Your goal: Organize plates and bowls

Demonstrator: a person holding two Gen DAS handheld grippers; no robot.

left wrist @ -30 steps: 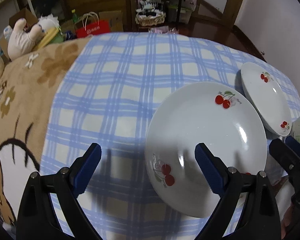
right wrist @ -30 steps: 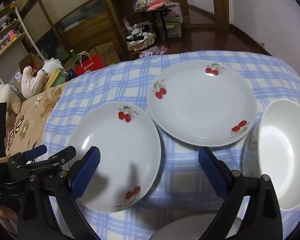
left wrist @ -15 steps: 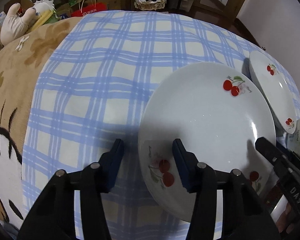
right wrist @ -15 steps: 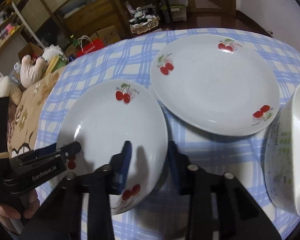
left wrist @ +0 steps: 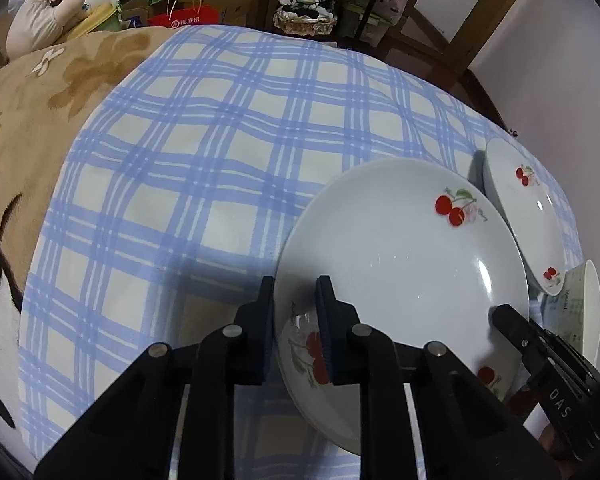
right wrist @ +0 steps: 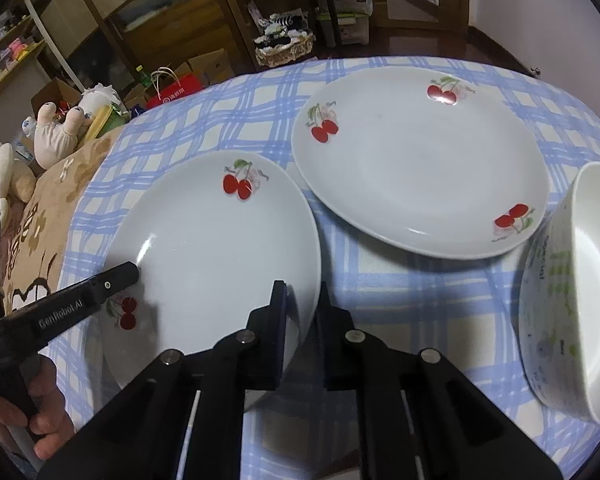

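The left gripper (left wrist: 296, 324) and the right gripper (right wrist: 303, 326) are each closing on opposite rims of the near plate (right wrist: 220, 256), pinching it on the checked cloth (left wrist: 204, 152). Beyond lies a second plate (right wrist: 420, 164), with a bowl (right wrist: 580, 292) to its right.

Lived-in home, plush toys (right wrist: 56, 132), wooden cabinets (right wrist: 148, 28), checked tablecloth (left wrist: 204, 152)

Wooden cabinets (right wrist: 148, 36), white wall (left wrist: 560, 60), dark floor (right wrist: 420, 46).
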